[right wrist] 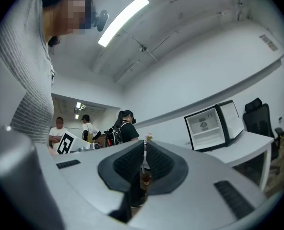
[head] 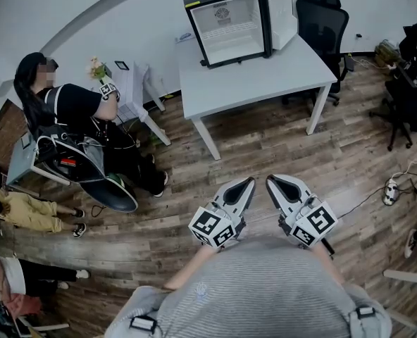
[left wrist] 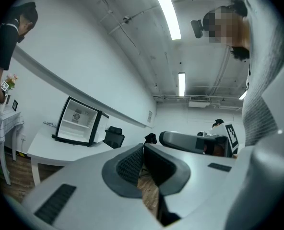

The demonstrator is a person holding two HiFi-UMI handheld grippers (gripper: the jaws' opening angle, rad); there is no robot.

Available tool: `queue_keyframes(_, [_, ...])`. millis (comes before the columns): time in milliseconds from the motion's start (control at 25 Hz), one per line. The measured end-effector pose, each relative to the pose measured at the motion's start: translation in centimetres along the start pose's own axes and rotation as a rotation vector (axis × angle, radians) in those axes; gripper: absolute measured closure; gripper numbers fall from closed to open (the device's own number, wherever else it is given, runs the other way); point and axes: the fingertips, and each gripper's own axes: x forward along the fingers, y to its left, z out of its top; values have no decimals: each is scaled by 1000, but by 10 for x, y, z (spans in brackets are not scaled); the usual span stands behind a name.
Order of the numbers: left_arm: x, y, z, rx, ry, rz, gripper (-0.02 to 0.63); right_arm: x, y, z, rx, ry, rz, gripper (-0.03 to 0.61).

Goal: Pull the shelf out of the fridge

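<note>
Left gripper (head: 245,186) and right gripper (head: 275,183) are both hanging pressed shut and empty, well apart from the open mini fridge (head: 215,2) on the white table (head: 265,76). Its shelf (head: 227,28) is looking light and stiff, so I'm guessing pinch the front edge.

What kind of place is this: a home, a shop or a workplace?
Most likely an office or lab room: a black office chair stands by a white table that bears an open mini fridge, and a long strip light runs along a bare ceiling.
</note>
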Motion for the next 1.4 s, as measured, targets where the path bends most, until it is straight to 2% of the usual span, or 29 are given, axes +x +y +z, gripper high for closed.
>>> queue_keyframes(240, [0, -3, -1, 3, -1, 2, 598, -3, 0, -5, -46, 27, -12, 565])
queue_keyframes(1400, [0, -17, -7, 3, 11, 16, 598, -15, -2, -6, -26, 32, -25, 565])
